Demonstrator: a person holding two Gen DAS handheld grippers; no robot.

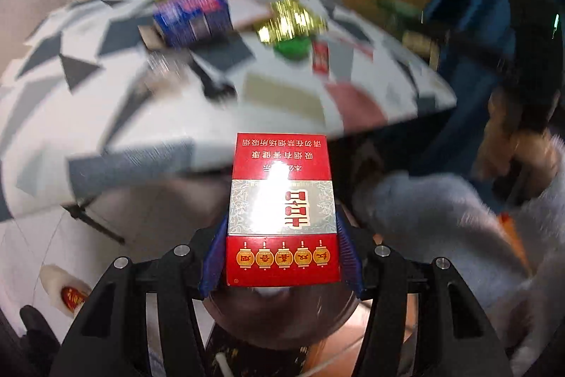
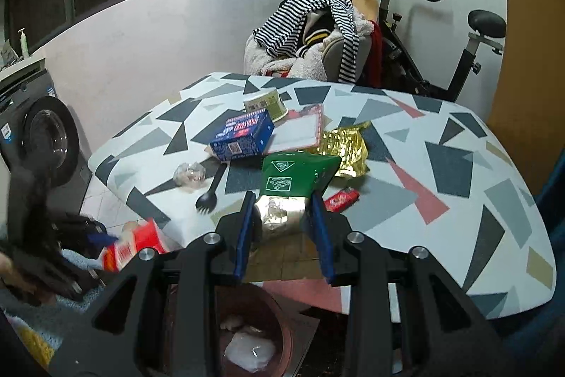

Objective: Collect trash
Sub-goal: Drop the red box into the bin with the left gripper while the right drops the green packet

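Left claw (image 1: 282, 257) grips a red cigarette pack (image 1: 282, 207) by its side edges, off the near edge of the tabletop (image 1: 106, 115), above a round bin (image 1: 279, 317) just below it. Right claw (image 2: 282, 228) is clenched on the silvery end of a green packet (image 2: 293, 179), which lies at the tabletop's near edge with another view of the bin (image 2: 247, 334) underneath. To do this well, I'd centre the pack over the bin mouth before letting go, and keep the packet pinched until it clears the edge. The pack carries upside-down Chinese print and a row of five lanterns; I can't read the blue box (image 2: 243, 136) or the packet's white symbols.
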